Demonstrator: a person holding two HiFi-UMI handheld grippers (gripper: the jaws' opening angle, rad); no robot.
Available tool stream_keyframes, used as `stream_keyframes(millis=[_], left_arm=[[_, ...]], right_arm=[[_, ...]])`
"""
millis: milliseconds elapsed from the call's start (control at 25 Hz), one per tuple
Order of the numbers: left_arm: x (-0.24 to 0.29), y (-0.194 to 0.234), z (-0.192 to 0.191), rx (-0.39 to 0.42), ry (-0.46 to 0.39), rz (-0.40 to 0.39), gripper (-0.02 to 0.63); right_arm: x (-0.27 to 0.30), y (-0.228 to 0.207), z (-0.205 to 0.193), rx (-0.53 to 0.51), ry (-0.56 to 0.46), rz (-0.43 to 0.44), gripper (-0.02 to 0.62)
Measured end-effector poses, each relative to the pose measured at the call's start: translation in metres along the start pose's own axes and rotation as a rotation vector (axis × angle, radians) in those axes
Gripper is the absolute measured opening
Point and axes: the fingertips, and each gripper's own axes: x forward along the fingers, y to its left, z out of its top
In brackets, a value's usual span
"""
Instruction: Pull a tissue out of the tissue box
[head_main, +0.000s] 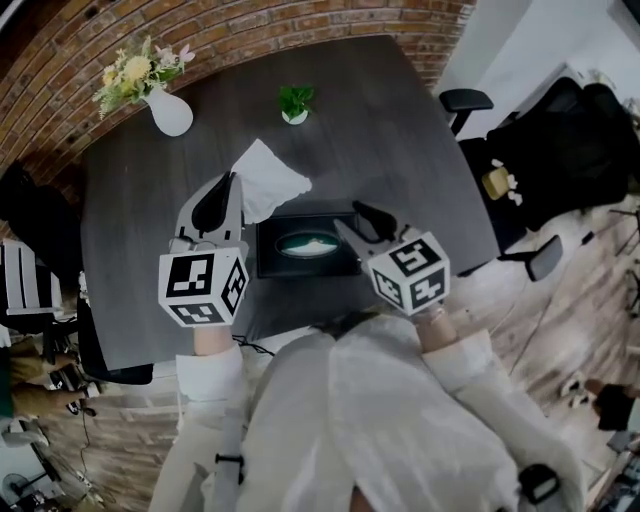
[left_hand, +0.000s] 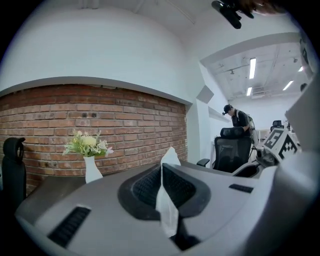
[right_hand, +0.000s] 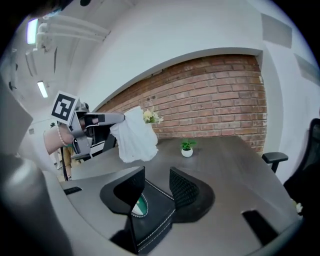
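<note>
A black tissue box (head_main: 305, 245) with an oval opening lies on the dark table (head_main: 400, 150), between my two grippers. My left gripper (head_main: 232, 185) is shut on a white tissue (head_main: 268, 178), which hangs free above and to the left of the box. In the left gripper view the tissue (left_hand: 168, 210) is pinched between the closed jaws (left_hand: 162, 170). My right gripper (head_main: 355, 220) stands open over the box's right end. In the right gripper view its jaws (right_hand: 156, 185) are spread with the box (right_hand: 150, 220) below them, the pads apart from it; the lifted tissue (right_hand: 134, 140) shows beyond.
A white vase of flowers (head_main: 168, 112) stands at the table's far left and a small potted plant (head_main: 294, 104) at the far middle. Black office chairs (head_main: 560, 150) stand to the right of the table. A brick wall (head_main: 300, 25) runs behind it.
</note>
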Motion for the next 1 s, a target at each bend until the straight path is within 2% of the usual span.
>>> stream_keyframes(millis=[280,560,720,1000], left_arm=[[-0.016,0.008,0.009,-0.036,-0.049,0.050,0.011],[-0.032,0.013,0.010,-0.092,-0.071,0.086,0.011],[-0.044,0.013,0.007,-0.104,-0.074,0.105,0.011],[-0.058,0.011,0.002,-0.138,-0.092,0.126,0.011]], right_arm=[[0.000,0.010,0.041,-0.082,-0.074,0.049,0.130],[-0.002,0.022,0.083,-0.078,-0.190,0.086,0.112],[-0.003,0.036,0.094,-0.101,-0.223,0.125,0.061],[-0.002,0.055,0.104,-0.117,-0.256,0.184,0.027]])
